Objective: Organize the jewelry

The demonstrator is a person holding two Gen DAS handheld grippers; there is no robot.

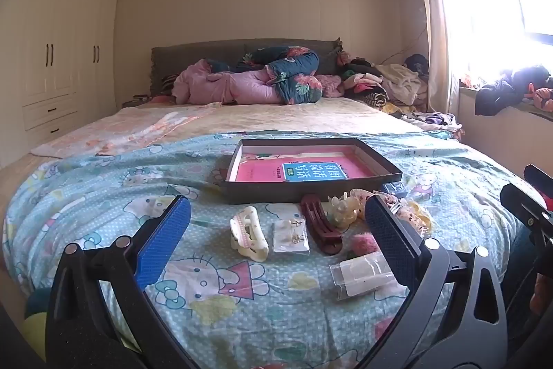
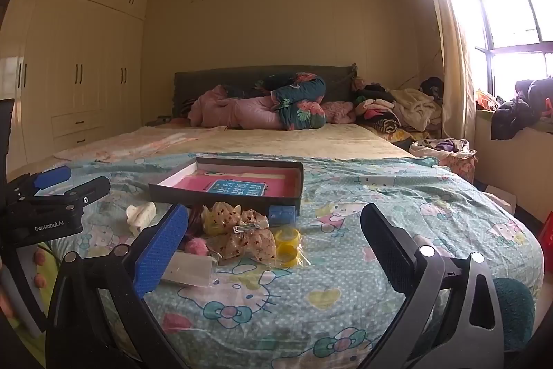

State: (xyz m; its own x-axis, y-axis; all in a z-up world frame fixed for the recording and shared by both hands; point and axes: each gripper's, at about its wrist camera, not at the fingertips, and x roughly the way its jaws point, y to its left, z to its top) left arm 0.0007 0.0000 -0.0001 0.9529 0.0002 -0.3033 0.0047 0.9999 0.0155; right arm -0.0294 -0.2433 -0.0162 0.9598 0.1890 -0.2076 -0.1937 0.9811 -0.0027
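Jewelry and hair clips lie scattered on a cartoon-print bedspread [image 1: 103, 196], just in front of a shallow dark tray [image 1: 311, 187] holding a pink book [image 1: 304, 170]. Left gripper [image 1: 276, 237], jaws wide and empty, frames a cream claw clip [image 1: 249, 237] at 12 o'clock. Right gripper [image 2: 273, 241], equally wide and empty, has a spotted bow [image 2: 238, 227] at 11 o'clock.

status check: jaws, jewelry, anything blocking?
Left gripper and right gripper open, holding nothing. Hair clips, earring card loose on the bedspread; tray behind holds only a book. Nothing blocking.
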